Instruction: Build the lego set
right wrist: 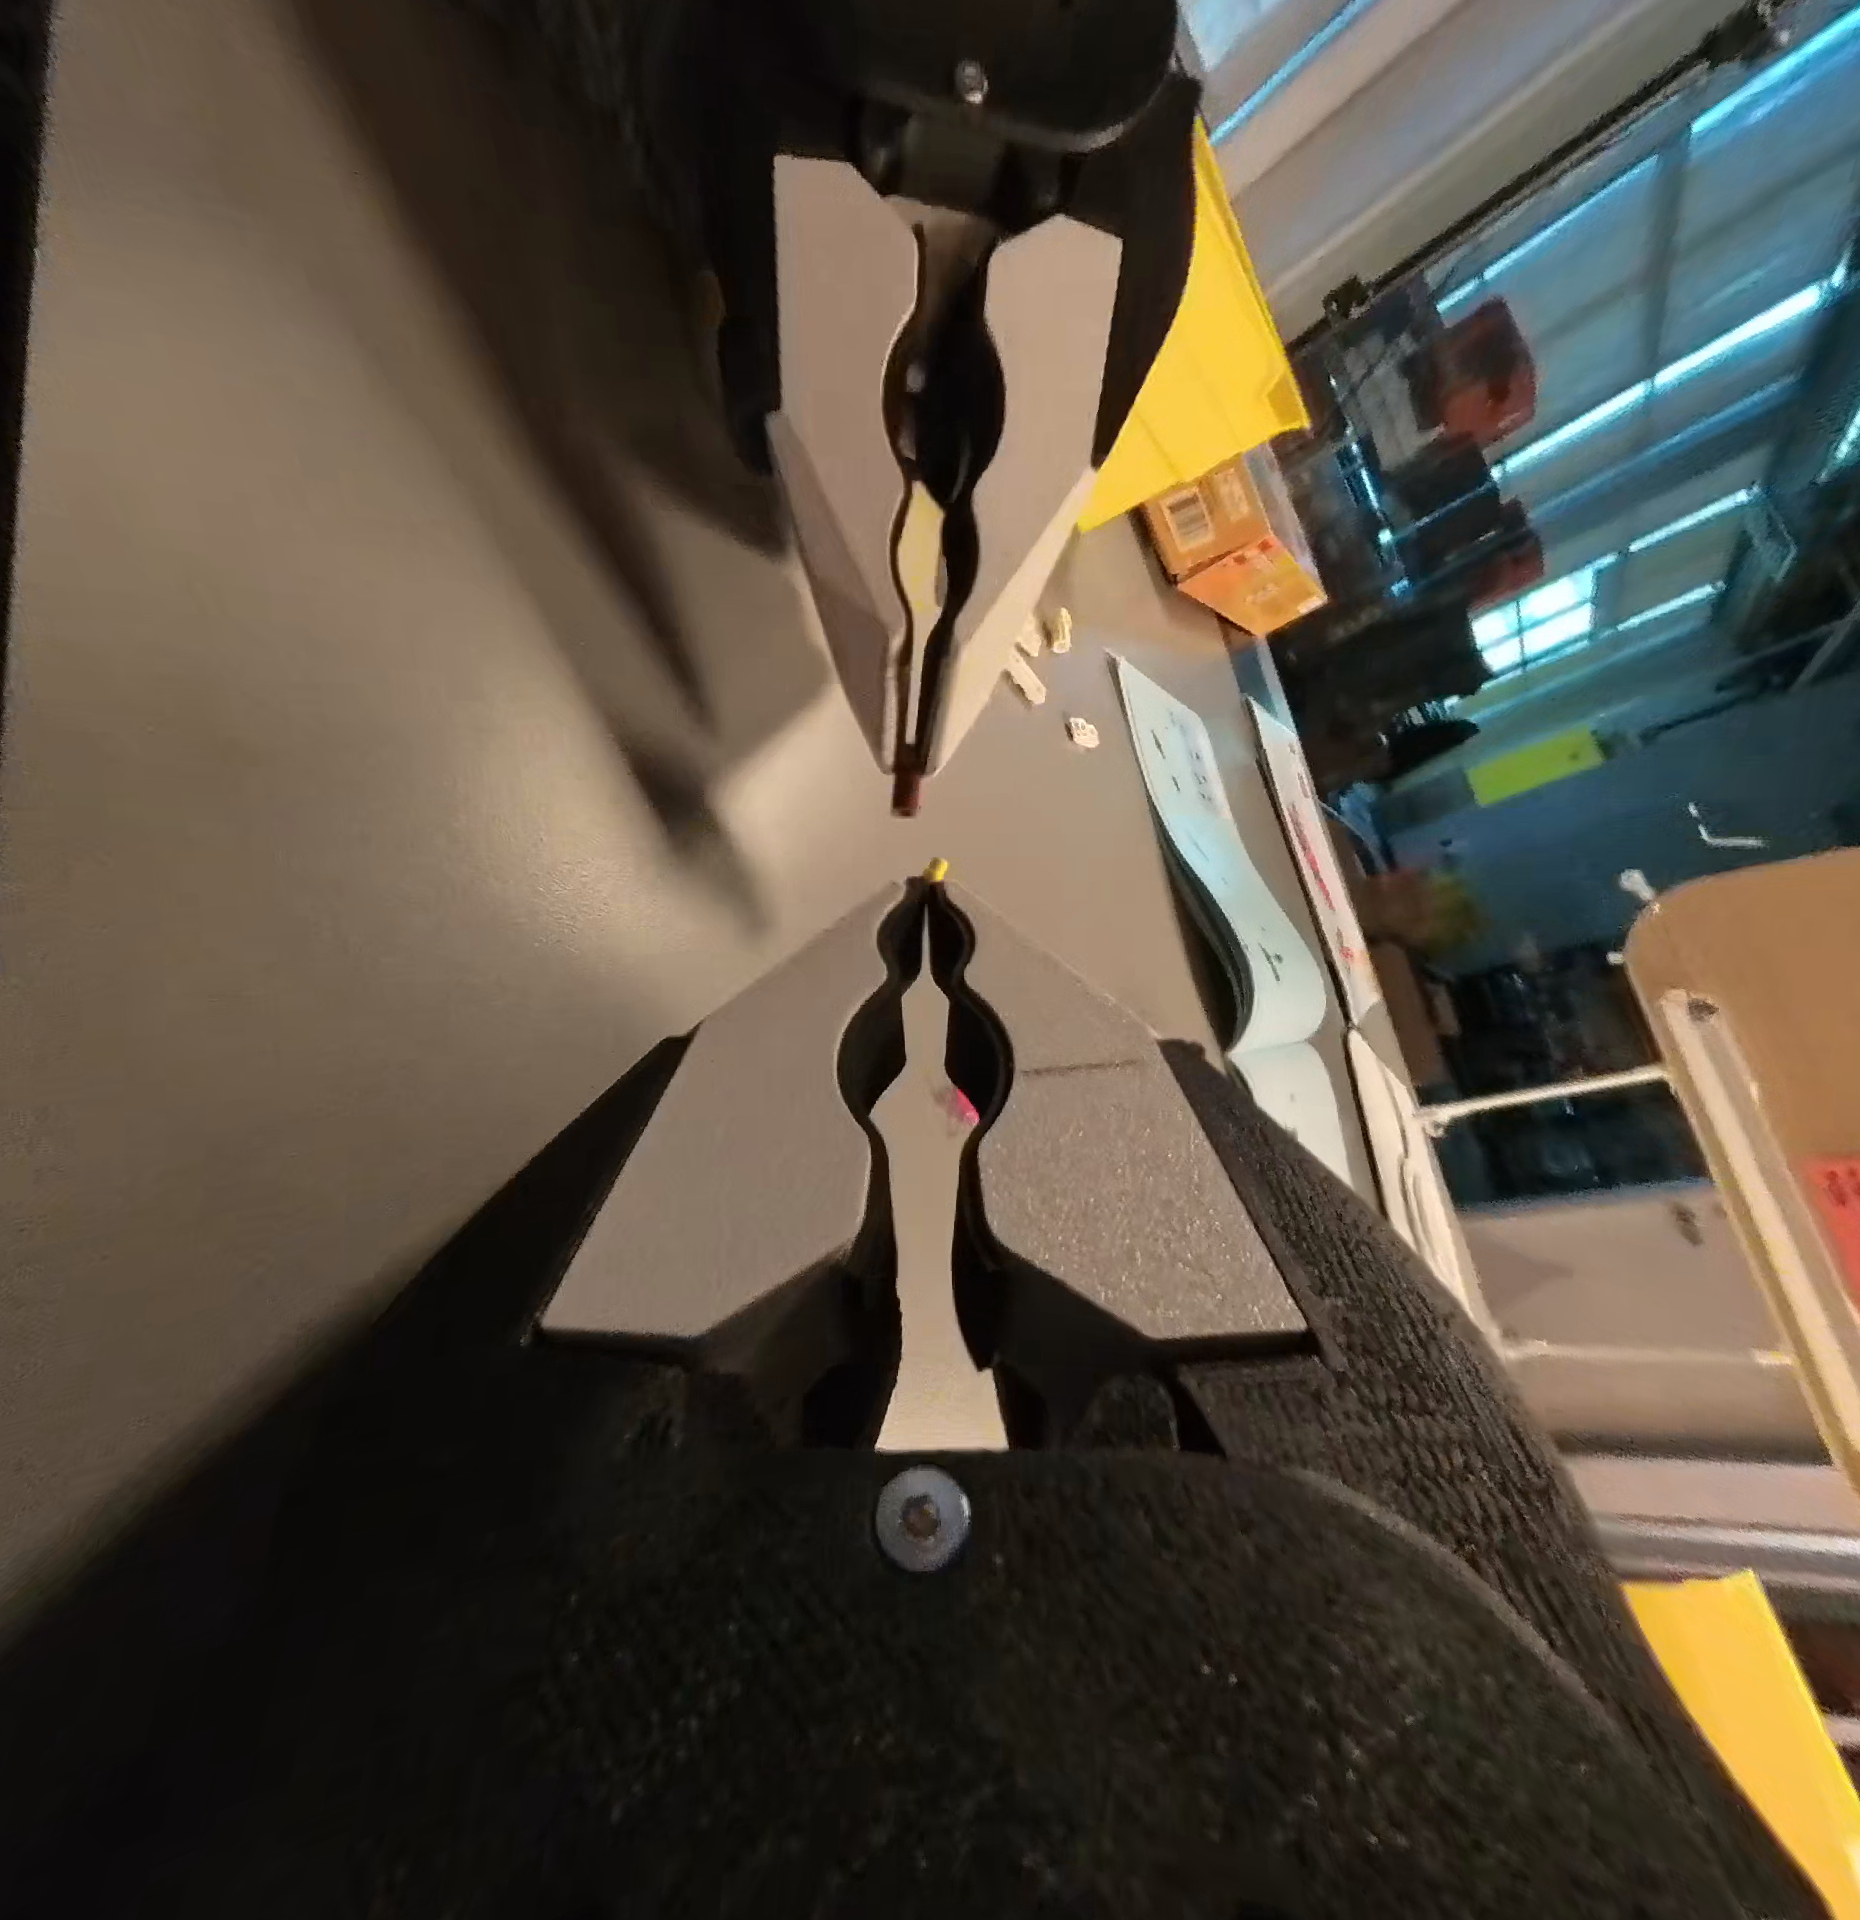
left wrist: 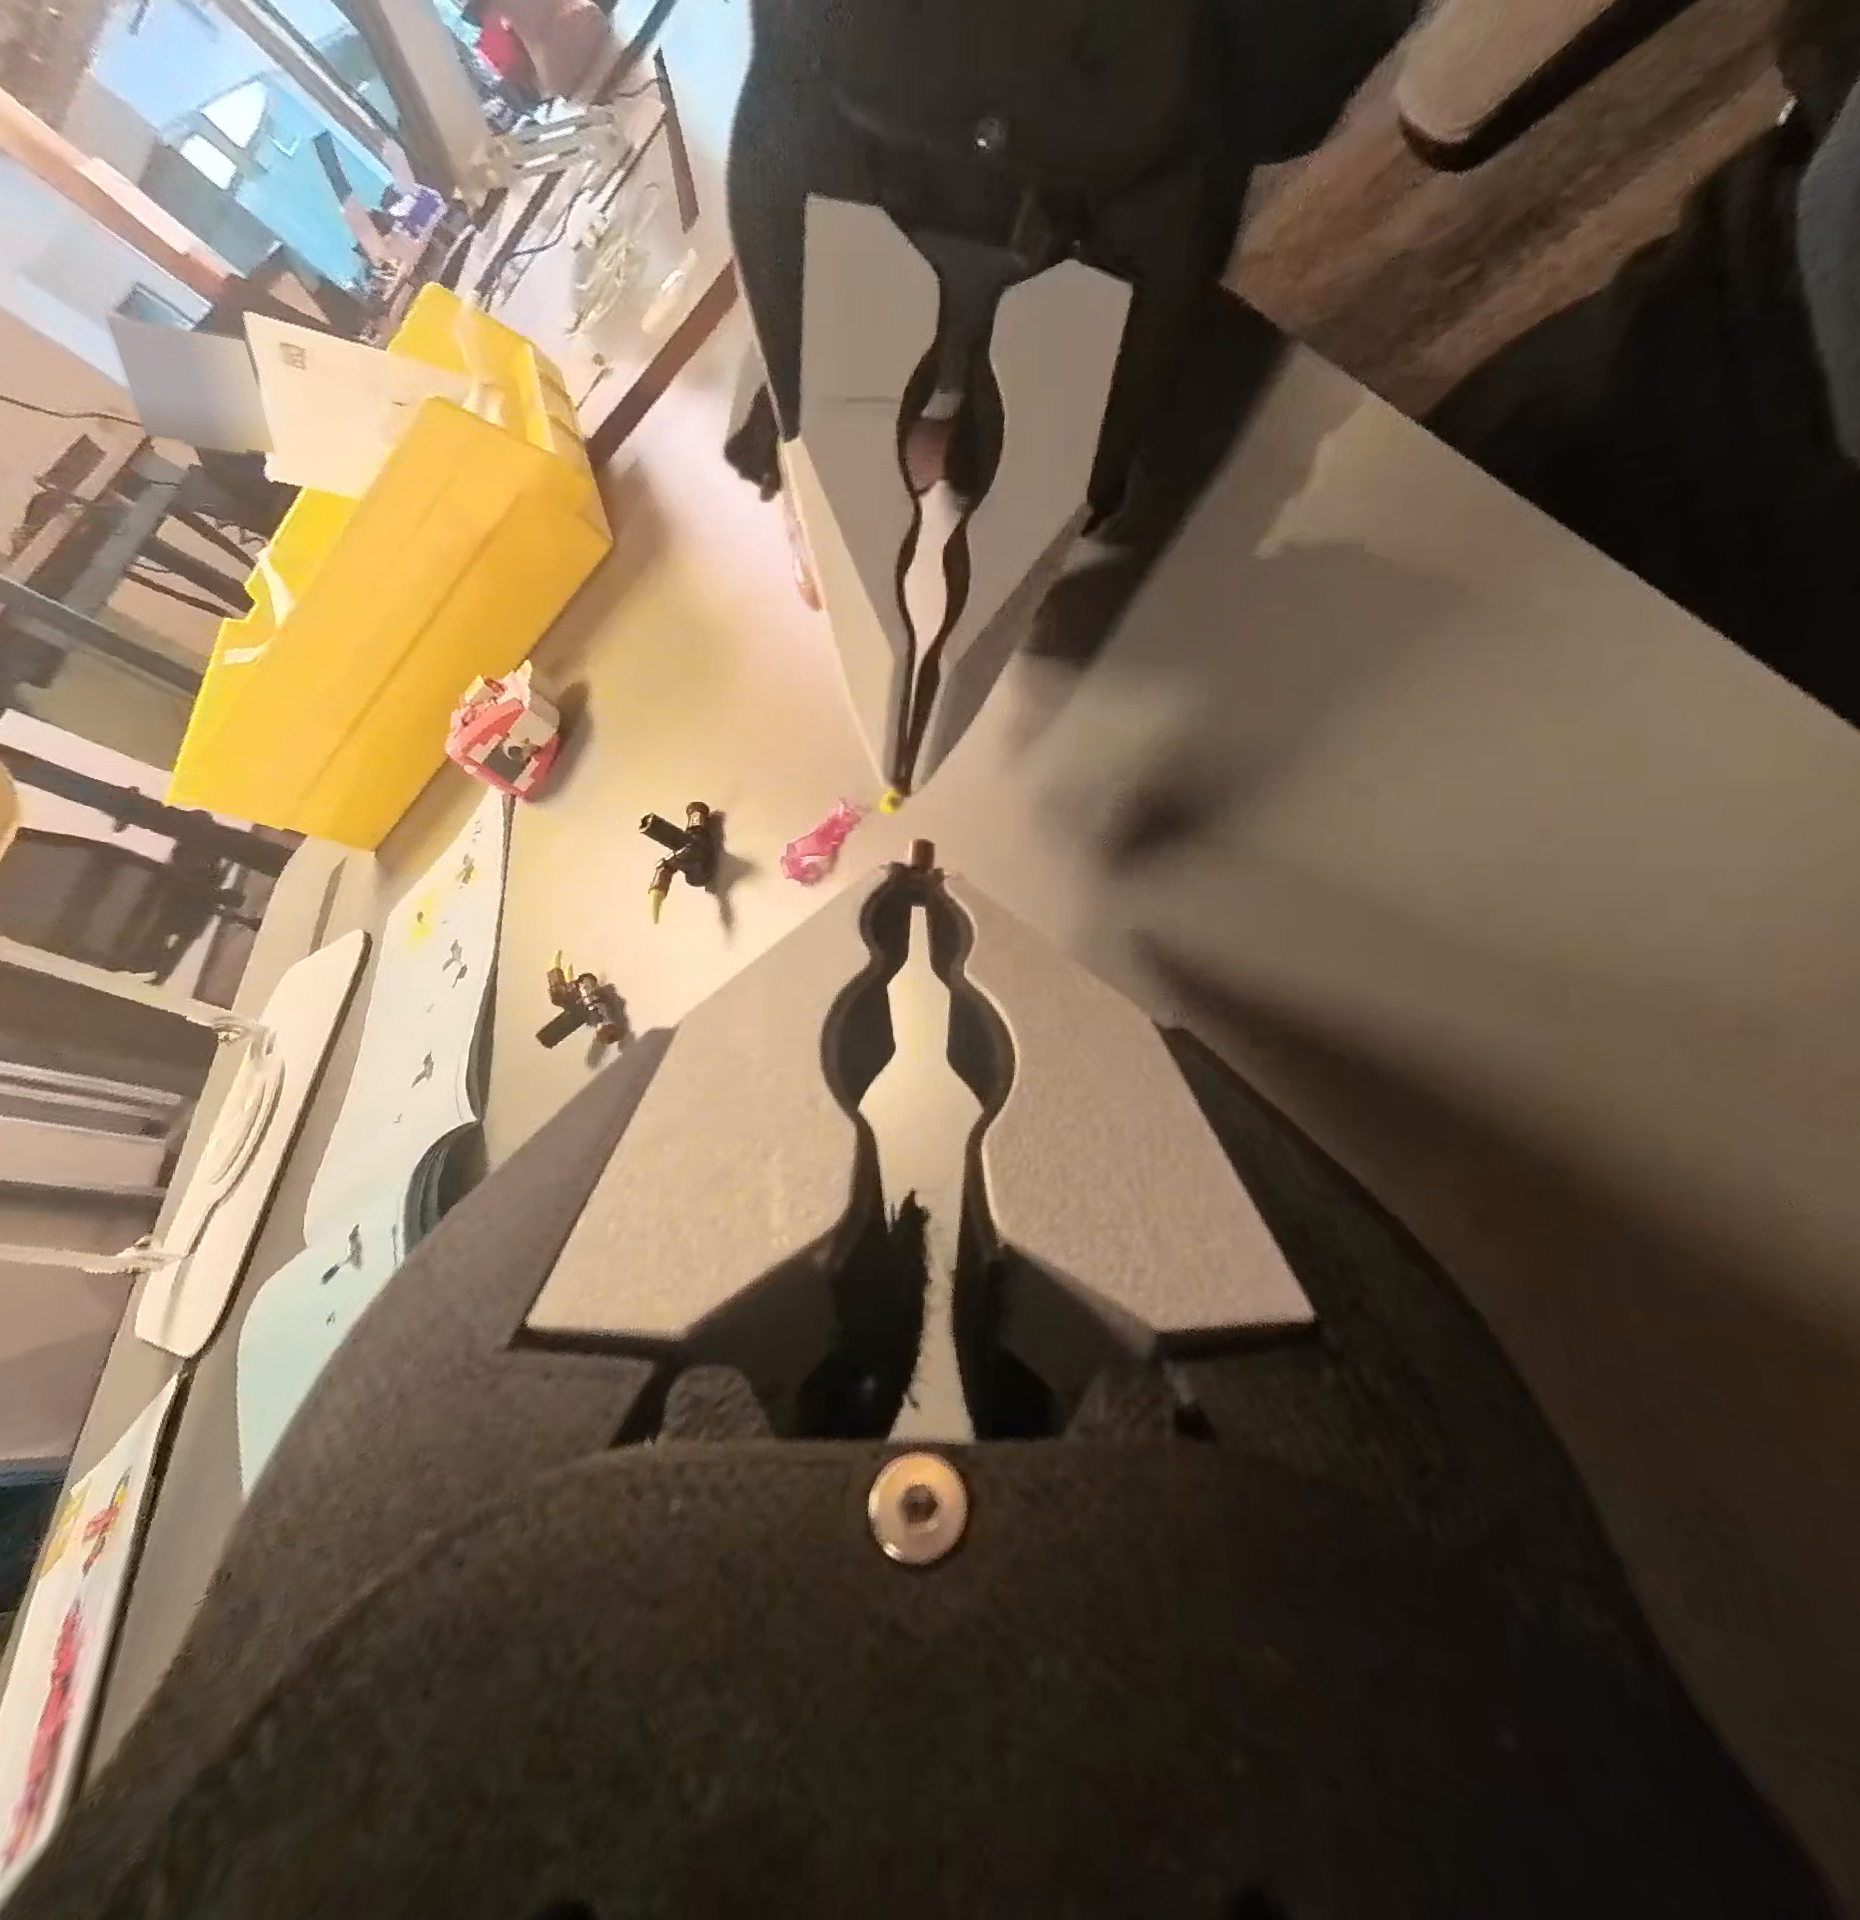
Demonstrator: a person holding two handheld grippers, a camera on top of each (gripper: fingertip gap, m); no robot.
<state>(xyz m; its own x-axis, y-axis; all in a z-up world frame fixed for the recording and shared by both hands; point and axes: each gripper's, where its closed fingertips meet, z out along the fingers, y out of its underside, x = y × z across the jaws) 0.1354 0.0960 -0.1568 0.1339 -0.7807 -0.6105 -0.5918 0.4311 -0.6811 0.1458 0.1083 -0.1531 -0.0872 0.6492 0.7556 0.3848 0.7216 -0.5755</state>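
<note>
Pinching a brown peg (left wrist: 918, 854), left gripper (left wrist: 918, 878) faces right gripper (right wrist: 928, 885), clamping yellow peg (right wrist: 936, 869).

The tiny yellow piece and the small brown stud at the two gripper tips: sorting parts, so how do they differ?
The tiny yellow piece is bright yellow; the small brown stud is dark brown. The yellow one is pinched by the right gripper, the brown one by the left gripper. The stud looks somewhat longer. Both jut from closed fingertips, facing each other above the pale table, apart.
</note>
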